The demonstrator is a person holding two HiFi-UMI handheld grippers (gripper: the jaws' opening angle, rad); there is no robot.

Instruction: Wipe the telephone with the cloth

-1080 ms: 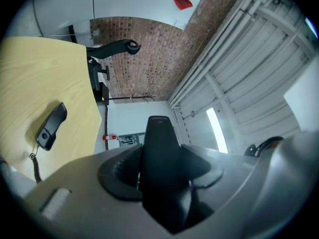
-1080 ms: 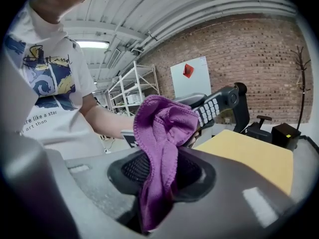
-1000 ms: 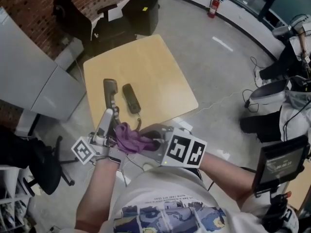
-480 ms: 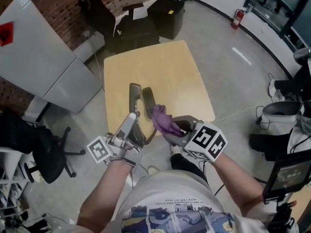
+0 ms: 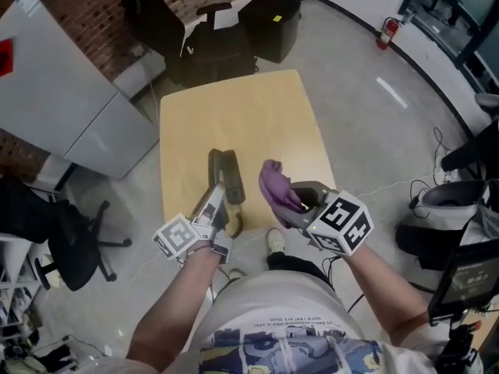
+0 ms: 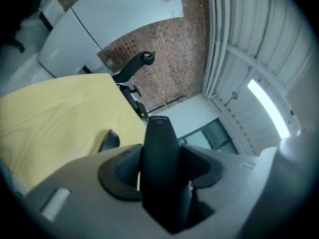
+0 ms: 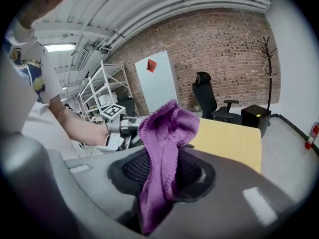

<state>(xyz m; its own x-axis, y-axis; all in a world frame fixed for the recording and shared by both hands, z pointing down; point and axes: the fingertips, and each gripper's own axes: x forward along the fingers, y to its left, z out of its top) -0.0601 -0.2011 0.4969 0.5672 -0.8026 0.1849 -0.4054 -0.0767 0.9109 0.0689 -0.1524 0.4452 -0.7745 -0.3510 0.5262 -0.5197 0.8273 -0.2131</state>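
Observation:
My left gripper [image 5: 217, 202] is shut on a dark telephone handset [image 5: 216, 164] near the front edge of the yellow table [image 5: 257, 115]. In the left gripper view the black handset [image 6: 160, 153] stands between the jaws of the left gripper [image 6: 159, 185]. A second black telephone part [image 5: 233, 179] lies on the table just right of it and shows small in the left gripper view [image 6: 109, 140]. My right gripper [image 5: 295, 206] is shut on a purple cloth [image 5: 274, 185], held up to the right of the telephone. The cloth [image 7: 164, 133] hangs out of the jaws of the right gripper [image 7: 160, 183].
Beyond the table's far edge stand a black office chair [image 5: 148, 6] and a black box [image 5: 269, 26]. A grey cabinet [image 5: 70, 100] is at the left, another chair [image 5: 54, 244] below it. A fire extinguisher [image 5: 387, 29] stands at the far wall. The person's shoe [image 5: 274, 240] is by the table.
The left gripper has sunk toward the table with the handset. The right gripper has carried the cloth away from the left gripper, to the right of the telephone.

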